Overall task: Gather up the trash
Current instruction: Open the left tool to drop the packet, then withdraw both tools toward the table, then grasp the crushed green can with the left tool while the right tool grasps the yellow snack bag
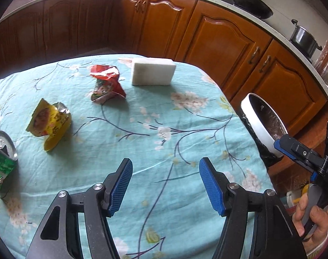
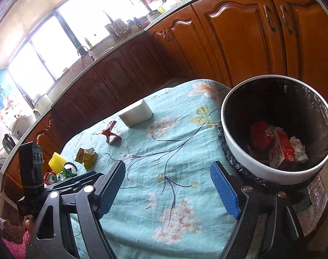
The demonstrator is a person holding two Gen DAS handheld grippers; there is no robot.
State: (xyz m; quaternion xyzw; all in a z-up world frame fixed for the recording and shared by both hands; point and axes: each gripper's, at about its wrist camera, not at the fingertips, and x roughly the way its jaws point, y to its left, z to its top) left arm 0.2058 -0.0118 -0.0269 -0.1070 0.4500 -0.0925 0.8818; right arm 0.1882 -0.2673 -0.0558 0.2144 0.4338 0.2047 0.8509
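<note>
My left gripper (image 1: 165,185) is open and empty above the turquoise flowered tablecloth (image 1: 142,142). On the table lie a yellow snack wrapper (image 1: 49,123), a red wrapper (image 1: 106,84), a crushed green can (image 1: 2,159) and a white foam block (image 1: 153,73). My right gripper (image 2: 168,191) is open and empty beside the white trash bin (image 2: 278,127) with a black liner. The bin holds a red carton (image 2: 281,149) and crumpled paper (image 2: 298,149). The right view also shows the yellow wrapper (image 2: 86,156), red wrapper (image 2: 108,132), green can (image 2: 68,169), a red can (image 2: 50,178) and yellow foam netting (image 2: 56,161).
Wooden kitchen cabinets (image 1: 217,34) run behind and to the right of the table. A wok (image 1: 252,2) and a pot (image 1: 305,37) stand on the counter. The bin (image 1: 263,123) stands off the table's right edge. The left gripper also shows in the right view (image 2: 75,179).
</note>
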